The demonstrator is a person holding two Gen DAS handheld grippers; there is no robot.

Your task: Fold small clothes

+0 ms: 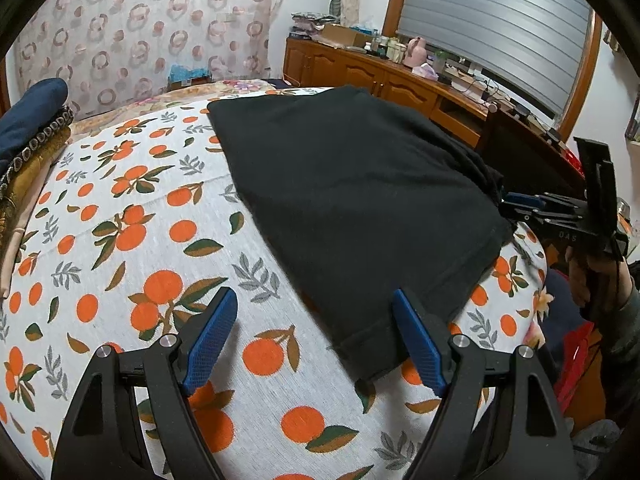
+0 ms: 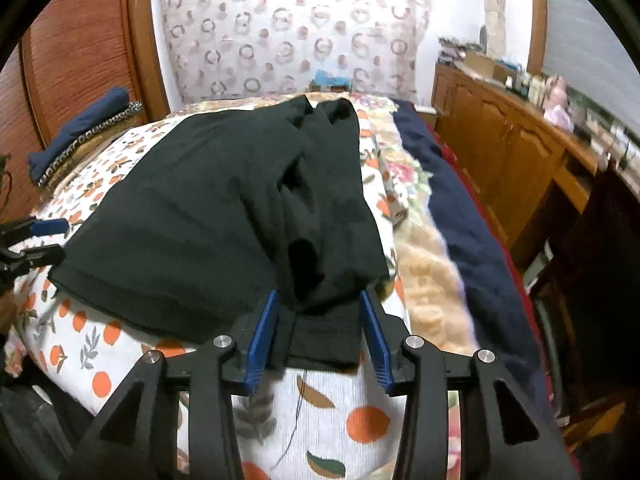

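Observation:
A black garment (image 1: 352,200) lies folded over on the orange-print bedspread (image 1: 140,260). My left gripper (image 1: 314,300) stands open just above the spread, and the garment's near corner reaches in beside its right finger (image 1: 420,344). In the right wrist view the black garment (image 2: 200,220) is bunched along its right side, with a hemmed end lying between the blue pads (image 2: 262,336) of my right gripper (image 2: 319,300). Those jaws stand apart and do not press the cloth. The right gripper (image 1: 516,206) also shows at the garment's far right edge, and the left gripper (image 2: 44,240) at the left edge.
A folded pile of navy and gold cloth (image 1: 32,120) sits at the bed's far left. A wooden cabinet (image 1: 360,72) with clutter runs along the right wall. A navy blanket (image 2: 460,220) and a floral one edge the bed's right side. A hand (image 1: 580,276) holds the right gripper.

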